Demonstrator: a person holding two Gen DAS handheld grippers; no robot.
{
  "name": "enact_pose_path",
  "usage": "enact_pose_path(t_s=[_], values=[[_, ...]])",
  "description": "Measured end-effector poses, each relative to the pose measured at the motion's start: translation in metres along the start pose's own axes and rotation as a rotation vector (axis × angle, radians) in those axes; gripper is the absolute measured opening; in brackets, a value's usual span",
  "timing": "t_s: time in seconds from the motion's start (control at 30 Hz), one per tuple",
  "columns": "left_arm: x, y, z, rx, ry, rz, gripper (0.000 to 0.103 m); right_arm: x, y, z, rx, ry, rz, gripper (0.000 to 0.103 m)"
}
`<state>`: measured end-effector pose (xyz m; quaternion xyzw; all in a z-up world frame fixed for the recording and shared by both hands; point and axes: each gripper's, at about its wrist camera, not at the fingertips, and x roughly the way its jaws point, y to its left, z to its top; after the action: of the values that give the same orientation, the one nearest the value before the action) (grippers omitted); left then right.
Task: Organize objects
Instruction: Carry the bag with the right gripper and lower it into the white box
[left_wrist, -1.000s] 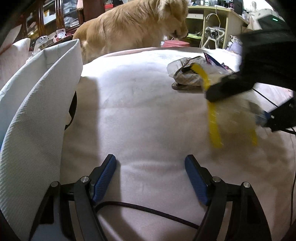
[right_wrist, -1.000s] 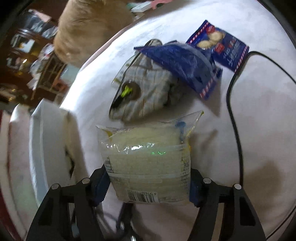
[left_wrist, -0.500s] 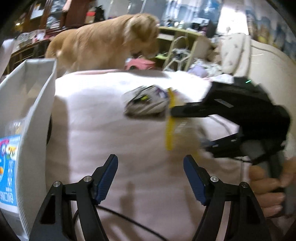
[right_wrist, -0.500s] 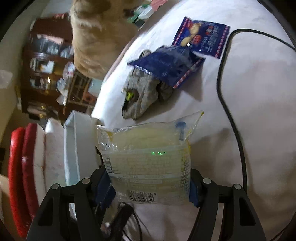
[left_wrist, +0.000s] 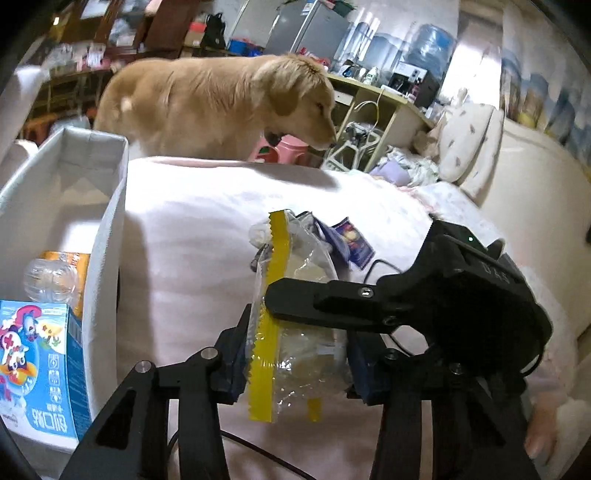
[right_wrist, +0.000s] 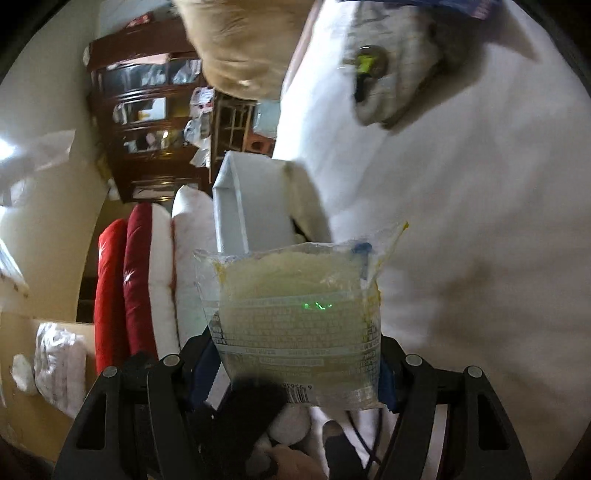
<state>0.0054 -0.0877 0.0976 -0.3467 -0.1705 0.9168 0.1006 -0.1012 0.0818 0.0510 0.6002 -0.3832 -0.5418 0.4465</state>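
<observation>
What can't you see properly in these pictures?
- The clear packet: in the left wrist view the right gripper covers its middle, so whether the closing jaws of the left gripper press it yet is unclear.
- The white bin: the picture's edge cuts off its near end, and the blue carton and bottle hide its floor.
- The dog: blurred and cut by the top edge in the right wrist view.

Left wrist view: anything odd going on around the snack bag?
Yes. Both tongs are on one clear snack bag above the bed: the left tongs closing round it, the right tongs opening. A dog stands close behind.
</observation>
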Motion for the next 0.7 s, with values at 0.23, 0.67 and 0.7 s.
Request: enact_pose_path(t_s=[0.23, 0.67, 0.7], values=[[-0.016, 0.003, 0.020, -0.015, -0.044, 0.079, 0.039, 0.019, 0.035, 0.005, -0.048, 0.012, -0.021, 0.078], [-0.073, 0.040, 0.050, -0.009, -0.146, 0.448, 0.035, 0.044, 0.102, -0.014, -0.149, 0.080, -0.025, 0.082], [-0.073, 0.045, 0.050, -0.023, -0.146, 0.439, 0.035, 0.043, 0.106, -0.018, -0.182, 0.079, -0.040, 0.082]])
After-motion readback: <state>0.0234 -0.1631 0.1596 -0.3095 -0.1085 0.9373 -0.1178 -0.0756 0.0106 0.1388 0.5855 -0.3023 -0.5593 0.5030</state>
